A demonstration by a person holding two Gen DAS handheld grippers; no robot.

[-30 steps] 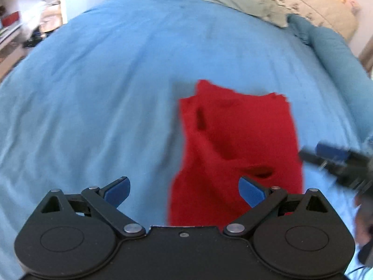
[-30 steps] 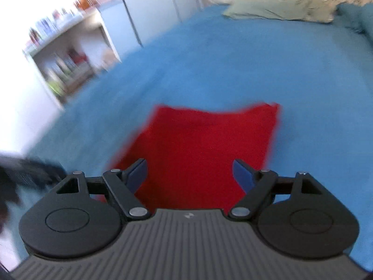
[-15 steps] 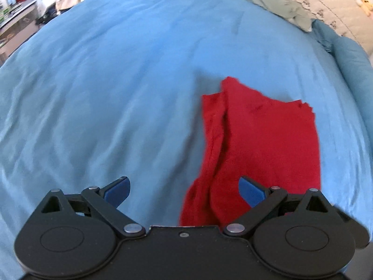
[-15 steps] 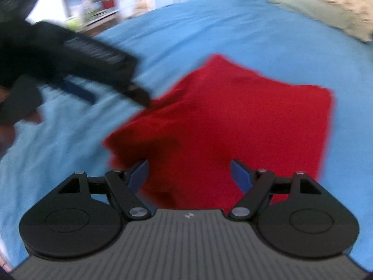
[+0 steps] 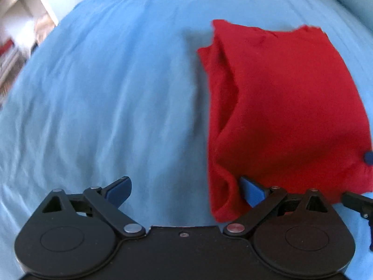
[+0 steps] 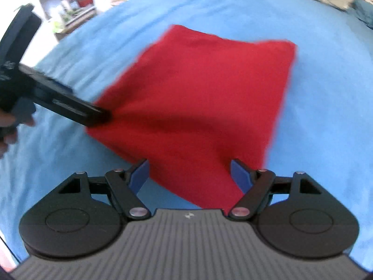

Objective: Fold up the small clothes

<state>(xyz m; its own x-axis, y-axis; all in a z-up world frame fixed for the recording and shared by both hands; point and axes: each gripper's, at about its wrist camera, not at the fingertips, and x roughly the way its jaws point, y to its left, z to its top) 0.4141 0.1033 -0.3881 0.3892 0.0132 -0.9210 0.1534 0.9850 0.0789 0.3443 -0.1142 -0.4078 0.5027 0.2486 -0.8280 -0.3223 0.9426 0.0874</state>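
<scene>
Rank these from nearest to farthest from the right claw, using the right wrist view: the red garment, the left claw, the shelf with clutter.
1. Red garment: its near corner lies between the right claw's open fingers.
2. Left claw: to the left, at the garment's left corner.
3. Shelf: far upper left, beyond the blue bedspread.

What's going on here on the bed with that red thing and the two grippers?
A person is folding a small red garment on a blue bedsheet, with a hand-held gripper in each hand. The left hand-held gripper is open at the cloth's near left corner, one finger against the fabric. The right hand-held gripper is open too, its fingers astride the near edge. Neither has clamped the cloth yet, and it lies partly folded.
</scene>
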